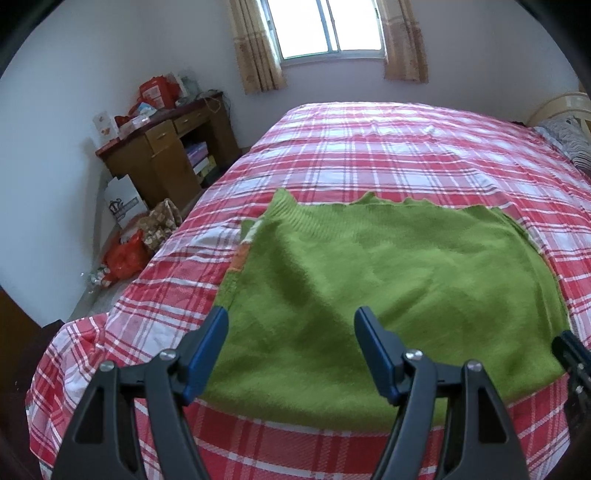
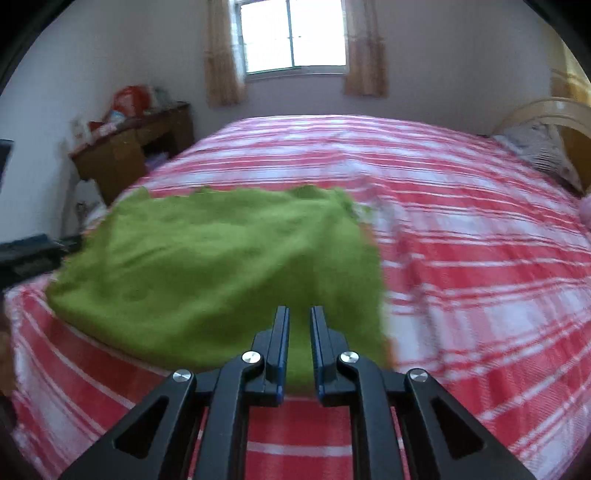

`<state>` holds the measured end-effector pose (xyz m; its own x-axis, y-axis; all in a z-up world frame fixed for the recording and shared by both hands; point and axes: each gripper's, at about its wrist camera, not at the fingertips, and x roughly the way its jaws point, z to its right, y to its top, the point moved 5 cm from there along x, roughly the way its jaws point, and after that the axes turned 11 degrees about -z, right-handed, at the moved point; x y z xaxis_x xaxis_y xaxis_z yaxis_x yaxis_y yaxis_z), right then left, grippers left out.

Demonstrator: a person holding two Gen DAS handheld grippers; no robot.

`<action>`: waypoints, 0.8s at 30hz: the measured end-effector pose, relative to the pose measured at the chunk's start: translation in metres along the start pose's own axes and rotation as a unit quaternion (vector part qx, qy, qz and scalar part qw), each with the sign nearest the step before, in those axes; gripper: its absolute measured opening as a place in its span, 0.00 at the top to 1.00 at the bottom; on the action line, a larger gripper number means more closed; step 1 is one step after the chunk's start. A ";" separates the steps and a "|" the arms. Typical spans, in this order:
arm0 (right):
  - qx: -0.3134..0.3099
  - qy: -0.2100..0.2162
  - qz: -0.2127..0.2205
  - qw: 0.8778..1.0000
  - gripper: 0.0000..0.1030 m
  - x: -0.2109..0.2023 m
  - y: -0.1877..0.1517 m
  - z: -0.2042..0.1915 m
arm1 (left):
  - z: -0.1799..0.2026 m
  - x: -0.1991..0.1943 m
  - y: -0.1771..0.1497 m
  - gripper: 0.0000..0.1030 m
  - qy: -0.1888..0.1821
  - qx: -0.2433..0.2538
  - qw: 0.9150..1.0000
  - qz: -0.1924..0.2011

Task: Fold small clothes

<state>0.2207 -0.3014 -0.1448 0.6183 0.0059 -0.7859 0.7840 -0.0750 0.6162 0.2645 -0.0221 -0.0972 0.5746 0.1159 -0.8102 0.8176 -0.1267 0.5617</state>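
Note:
A green knitted sweater [image 1: 388,284] lies flat on the red plaid bed [image 1: 369,155], near its front edge; a strip of orange and white shows at its left side. My left gripper [image 1: 291,317] is open and empty, its fingers hovering over the sweater's near left part. In the right wrist view the sweater [image 2: 221,266] lies left of centre on the bed [image 2: 461,240]. My right gripper [image 2: 299,312] is open by a narrow gap and empty, above the sweater's near right corner. The view is blurred.
A wooden desk [image 1: 166,147] with clutter stands left of the bed against the wall. Bags [image 1: 125,254] lie on the floor beside it. A window [image 1: 328,29] with curtains is at the back. A pillow [image 2: 539,151] and headboard are at the right.

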 end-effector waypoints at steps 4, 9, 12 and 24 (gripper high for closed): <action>-0.032 0.019 -0.012 0.999 0.90 0.017 0.001 -0.031 | -0.004 0.005 -0.005 0.29 0.017 0.002 1.000 -0.003; -0.049 0.004 -0.035 0.998 0.90 0.043 -0.020 -0.034 | -0.016 0.025 -0.012 0.29 0.041 -0.006 0.999 -0.026; -0.046 0.007 -0.031 0.998 0.90 0.042 -0.022 -0.033 | -0.020 0.038 -0.016 0.29 0.043 -0.016 0.998 -0.046; -0.045 0.012 -0.018 0.999 0.88 0.041 -0.024 -0.032 | -0.064 0.041 -0.065 0.04 -0.070 -0.200 0.976 -0.053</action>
<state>0.2291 -0.2675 -0.1903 0.5893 0.0308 -0.8073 0.8073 0.0148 0.5899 0.2376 0.0537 -0.1558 0.4984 -0.0322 -0.8663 0.8373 0.2770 0.4714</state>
